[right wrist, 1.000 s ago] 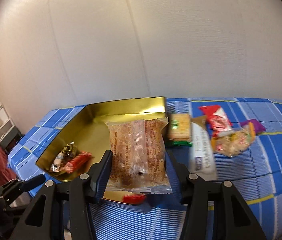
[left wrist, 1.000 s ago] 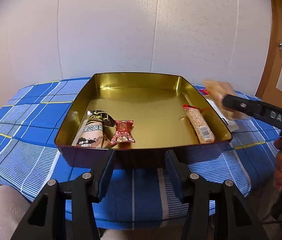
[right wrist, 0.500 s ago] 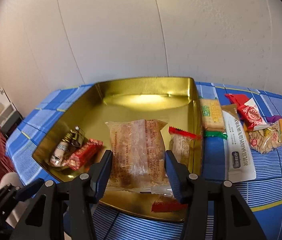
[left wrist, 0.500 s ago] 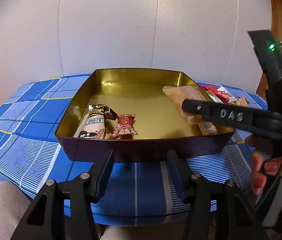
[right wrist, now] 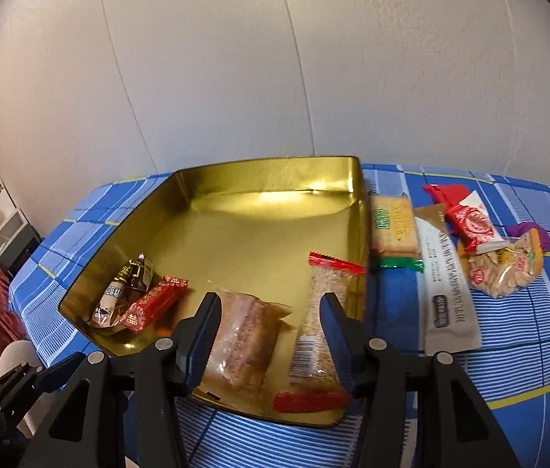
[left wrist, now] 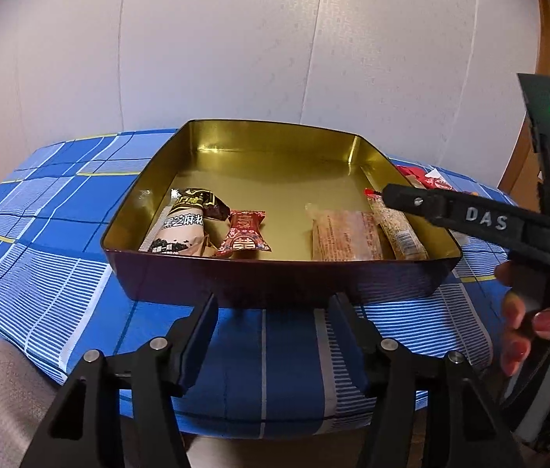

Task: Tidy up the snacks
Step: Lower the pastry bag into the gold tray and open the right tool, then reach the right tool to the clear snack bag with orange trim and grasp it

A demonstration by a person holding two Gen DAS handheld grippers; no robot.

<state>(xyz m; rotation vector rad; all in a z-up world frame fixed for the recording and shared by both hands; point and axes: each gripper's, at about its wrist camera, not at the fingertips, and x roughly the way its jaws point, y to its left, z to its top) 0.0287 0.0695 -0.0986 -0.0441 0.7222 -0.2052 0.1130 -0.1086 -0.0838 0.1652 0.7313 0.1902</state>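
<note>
Our left tool point(left wrist: 273, 323) hangs empty just outside the near wall of the gold tin point(left wrist: 275, 132), over the near edge of the bench point(left wrist: 40, 234). Its jaws are opening with nothing between them, so a careless push forward could knock that wall and slide the tin. Inside, at the near left corner, the black sesame pack point(left wrist: 181, 230) and the red candy point(left wrist: 244, 232) lean on each other, and we judge a nudge would scatter them. Further right, the clear-wrapped pastry point(left wrist: 345, 236) lies on the tin floor by the near wall, beside the long sesame bar point(left wrist: 399, 230). Our right tool point(right wrist: 271, 323) stands over both with its jaws apart. One finger looks close against the pastry and the other clear of it, so we read the pastry as let go. The film could cling to that finger and drag the pastry out as we lift, or the other finger could catch the sesame bar. Right of the tin, the cracker pack point(right wrist: 394, 226), the grey sachet point(right wrist: 444, 284), the red-and-white candy point(right wrist: 472, 224) and the seed bag point(right wrist: 505, 269) wait overlapped on the bench. Grabbing one may pull a neighbour toward the right edge.
</note>
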